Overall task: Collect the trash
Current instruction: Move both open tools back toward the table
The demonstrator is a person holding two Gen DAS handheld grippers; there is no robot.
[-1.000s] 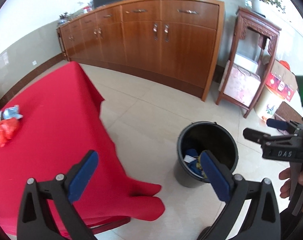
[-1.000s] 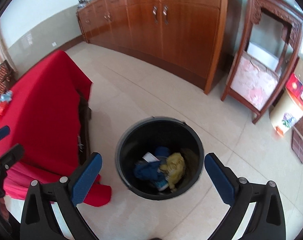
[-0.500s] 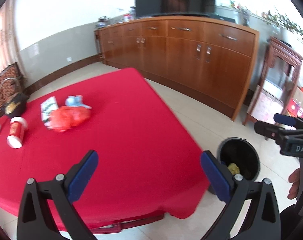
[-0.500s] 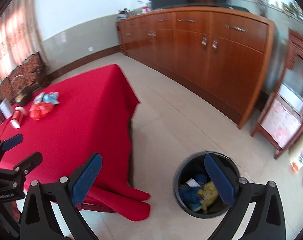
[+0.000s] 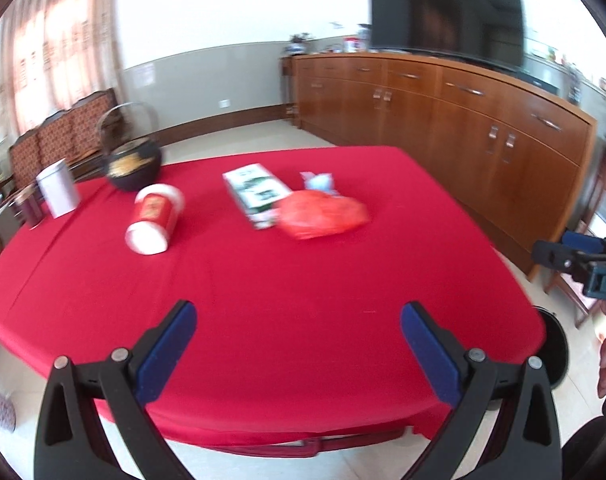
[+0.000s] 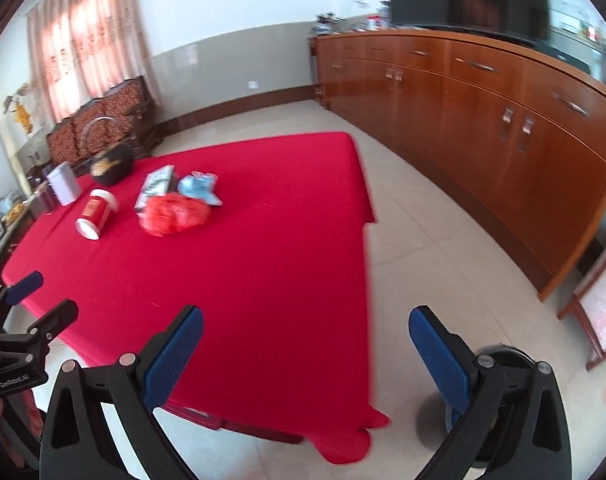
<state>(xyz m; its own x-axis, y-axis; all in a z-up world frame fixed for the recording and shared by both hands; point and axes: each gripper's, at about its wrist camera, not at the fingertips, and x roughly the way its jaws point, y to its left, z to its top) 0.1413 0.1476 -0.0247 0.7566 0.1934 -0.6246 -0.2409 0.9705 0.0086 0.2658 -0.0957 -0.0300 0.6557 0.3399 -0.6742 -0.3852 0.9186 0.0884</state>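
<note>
1. The left gripper (image 5: pixel 297 344) hangs over the near edge of the table (image 5: pixel 263 300), which has a red cloth on it. Its two blue pads (image 5: pixel 167 350) are far apart, and nothing is between them.
2. The right gripper (image 6: pixel 305 350) is wide open too and holds nothing. It is over the near corner of the table (image 6: pixel 263 272), and its right finger is over the floor.
3. The trash sits in a small heap on the far half of the table. There is a crumpled red bag (image 5: pixel 323 216), a flat white and green pack (image 5: pixel 257 194) just to its left, touching it, and a light blue wrapper (image 5: pixel 318 182) just behind it.
4. The same heap shows in the right view: the red bag (image 6: pixel 174 214), the pack (image 6: pixel 155 186) and the blue wrapper (image 6: pixel 199 187).
5. A red and white can (image 5: pixel 155 218) lies on its side to the left of the heap, a little apart from it.
6. Farther back and left are a dark basket with a handle (image 5: pixel 132 164) and a grey tin (image 5: pixel 58 188) standing up.
7. The black bin (image 6: pixel 503 396) is on the floor by the table, mostly hidden behind the right gripper's finger. The picture is blurry there, so I cannot tell what is in it.
8. A long brown cabinet (image 5: pixel 463 120) runs along the wall on the right.
</note>
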